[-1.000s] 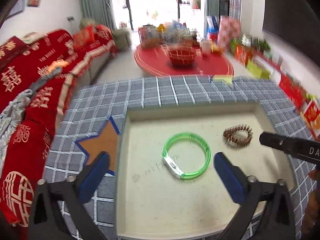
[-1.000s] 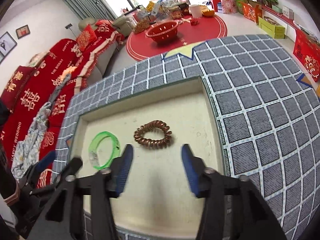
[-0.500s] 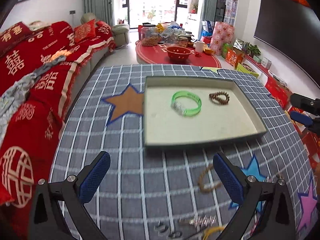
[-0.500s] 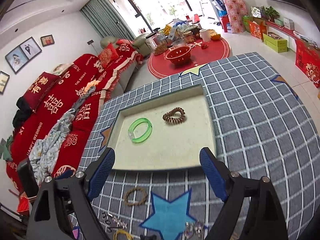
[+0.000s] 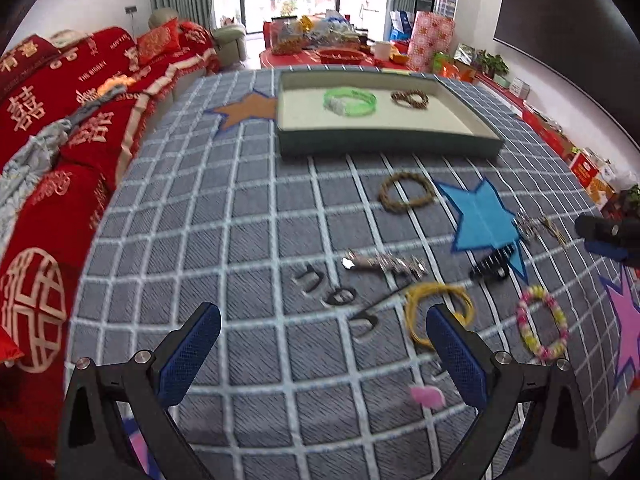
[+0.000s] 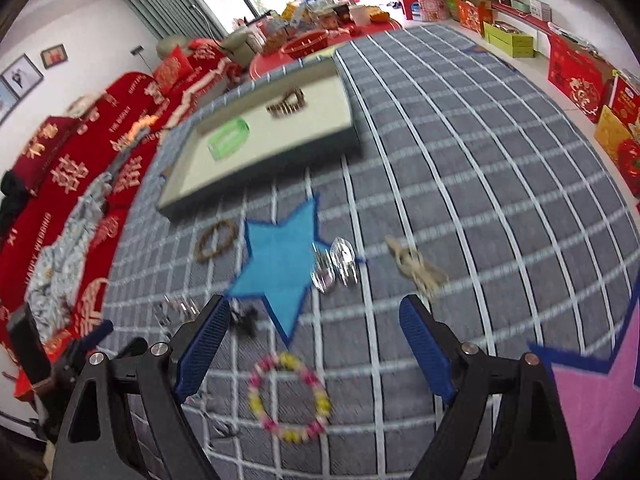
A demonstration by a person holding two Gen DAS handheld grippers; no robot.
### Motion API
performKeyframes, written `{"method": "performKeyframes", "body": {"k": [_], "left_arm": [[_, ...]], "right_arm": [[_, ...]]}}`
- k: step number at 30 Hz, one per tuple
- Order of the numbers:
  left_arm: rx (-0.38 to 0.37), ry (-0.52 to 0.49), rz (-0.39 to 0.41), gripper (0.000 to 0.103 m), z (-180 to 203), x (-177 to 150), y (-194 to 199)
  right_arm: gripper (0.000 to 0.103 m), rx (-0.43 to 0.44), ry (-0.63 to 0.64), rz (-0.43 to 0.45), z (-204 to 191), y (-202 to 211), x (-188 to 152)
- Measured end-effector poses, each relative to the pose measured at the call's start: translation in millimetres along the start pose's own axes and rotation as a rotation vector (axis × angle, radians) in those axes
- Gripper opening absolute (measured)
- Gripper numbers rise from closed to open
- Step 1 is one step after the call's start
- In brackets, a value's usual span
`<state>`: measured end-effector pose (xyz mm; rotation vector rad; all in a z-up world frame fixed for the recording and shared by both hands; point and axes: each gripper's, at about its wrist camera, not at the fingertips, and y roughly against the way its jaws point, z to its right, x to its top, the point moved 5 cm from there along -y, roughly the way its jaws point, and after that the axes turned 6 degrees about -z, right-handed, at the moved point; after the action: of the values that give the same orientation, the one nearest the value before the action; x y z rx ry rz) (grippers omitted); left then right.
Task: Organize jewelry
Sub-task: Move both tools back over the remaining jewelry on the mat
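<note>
Both grippers are back from the tray since a second ago: then they hung right over it, left at the green bangle, right at the brown coil. Now the tray sits well ahead of both, with those two pieces lying in it, untouched. My read: two items are filed, and the next pick comes from the loose pile on the cloth.

Left gripper: jaws spread wide, holding nothing, touching nothing. The yellow ring lies just ahead, by its right finger; the small metal clips are ahead between the fingers; the woven ring is further ahead, short of the tray.

Right gripper: jaws spread wide, empty. The pink-yellow bead bracelet lies below, between the fingers, so it is the likely next pick. The clear clips are ahead, the beige clip ahead-right. This view is motion-blurred.
</note>
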<state>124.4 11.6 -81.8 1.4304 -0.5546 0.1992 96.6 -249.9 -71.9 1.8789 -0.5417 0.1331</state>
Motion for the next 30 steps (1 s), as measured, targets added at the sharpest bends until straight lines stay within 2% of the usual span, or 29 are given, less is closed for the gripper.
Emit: {"method": "performKeyframes", "body": {"k": [3, 7, 16, 17, 22, 27, 30], "left_arm": [[-0.019, -0.004, -0.021, 0.103, 8.5, -7.4, -5.6], [-0.005, -0.013, -0.017, 0.103, 15.6, -5.7, -7.2], [0.004, -0.038, -0.024, 0.103, 21.9, -5.4, -13.8], [0.004, -0.043, -0.031, 0.096, 22.8, -5.7, -15.5], [0.001, -0.062, -0.059, 0.09, 27.8, -5.7, -23.9], [-0.029, -0.087, -0.026, 0.09, 36.4, -8.3, -10.6], [-0.06, -0.136, 0.002, 0.09, 45.6, -10.8, -1.5]], "right_arm": [[0.089, -0.043, 0.011, -0.034, 4.7, -9.4, -21.6], [0.089, -0.077, 0.011, -0.054, 9.6, -13.5, -40.4], [0.089, -0.156, 0.046, -0.066, 8.9, -14.4, -54.1], [0.089, -0.165, 0.054, -0.066, 7.5, -14.8, -56.2], [0.089, -0.222, 0.105, -0.064, 0.4, -19.7, -60.5], [0.088, -0.255, 0.149, -0.062, -3.9, -22.1, -65.1], [0.088, -0.275, 0.171, -0.06, -5.4, -23.4, -66.8]]}}
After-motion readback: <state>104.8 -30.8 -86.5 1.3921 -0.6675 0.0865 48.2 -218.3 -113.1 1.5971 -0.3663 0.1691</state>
